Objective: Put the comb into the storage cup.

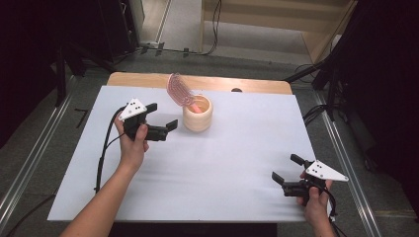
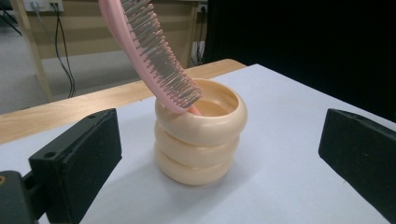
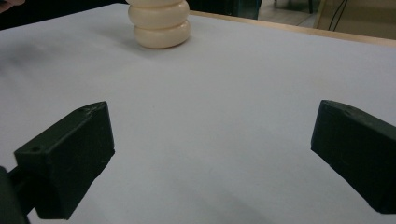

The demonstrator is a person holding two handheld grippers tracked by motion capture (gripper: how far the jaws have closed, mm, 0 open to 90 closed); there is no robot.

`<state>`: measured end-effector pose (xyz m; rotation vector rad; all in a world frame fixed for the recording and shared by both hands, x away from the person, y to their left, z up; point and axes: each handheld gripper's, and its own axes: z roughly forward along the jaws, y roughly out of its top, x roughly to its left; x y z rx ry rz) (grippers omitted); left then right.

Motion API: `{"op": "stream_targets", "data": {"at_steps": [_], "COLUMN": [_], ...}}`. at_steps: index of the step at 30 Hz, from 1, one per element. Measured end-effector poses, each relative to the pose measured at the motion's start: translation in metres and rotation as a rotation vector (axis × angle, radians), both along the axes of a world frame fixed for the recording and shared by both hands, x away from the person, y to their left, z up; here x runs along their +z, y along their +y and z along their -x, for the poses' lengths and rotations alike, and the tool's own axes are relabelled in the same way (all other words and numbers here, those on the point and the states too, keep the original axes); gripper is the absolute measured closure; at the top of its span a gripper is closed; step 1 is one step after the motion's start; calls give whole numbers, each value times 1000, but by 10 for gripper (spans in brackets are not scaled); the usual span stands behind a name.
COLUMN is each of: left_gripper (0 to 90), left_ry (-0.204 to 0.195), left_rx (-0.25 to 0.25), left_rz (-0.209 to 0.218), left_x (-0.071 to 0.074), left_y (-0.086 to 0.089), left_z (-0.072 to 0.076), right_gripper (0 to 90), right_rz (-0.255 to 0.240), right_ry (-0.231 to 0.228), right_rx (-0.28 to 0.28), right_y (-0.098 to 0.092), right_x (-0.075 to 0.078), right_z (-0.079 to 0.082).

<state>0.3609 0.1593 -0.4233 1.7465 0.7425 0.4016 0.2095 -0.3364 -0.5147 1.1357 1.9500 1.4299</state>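
Two grippers, left and right, jaws spread, empty; pink plastic hairbrush leans in cream ribbed holder, probably toppling if nudged.

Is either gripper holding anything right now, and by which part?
Nothing is held. The left gripper is open beside the cup with the hairbrush; the right gripper is open over bare table.

The pink hairbrush handle is hidden inside the cream holder, its top cut off by the frame edge.
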Motion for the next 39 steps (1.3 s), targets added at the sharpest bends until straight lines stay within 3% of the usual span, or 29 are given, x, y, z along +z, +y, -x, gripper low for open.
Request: {"op": "stream_targets", "data": {"at_steps": [24,39], "left_gripper": [0,0], "left_ry": [-21,-9], "left_rx": [-12,16], "left_rz": [-59,-62], "left_x": [-10,-23], "left_y": [21,43], "left_z": [42,61], "right_gripper": [0,0], "right_rz": [9,15], "right_ry": [-3,-2], "right_rx": [-2,-6], "right_y": [1,1], "right_x": [0,0], "right_z": [0,-1]}}
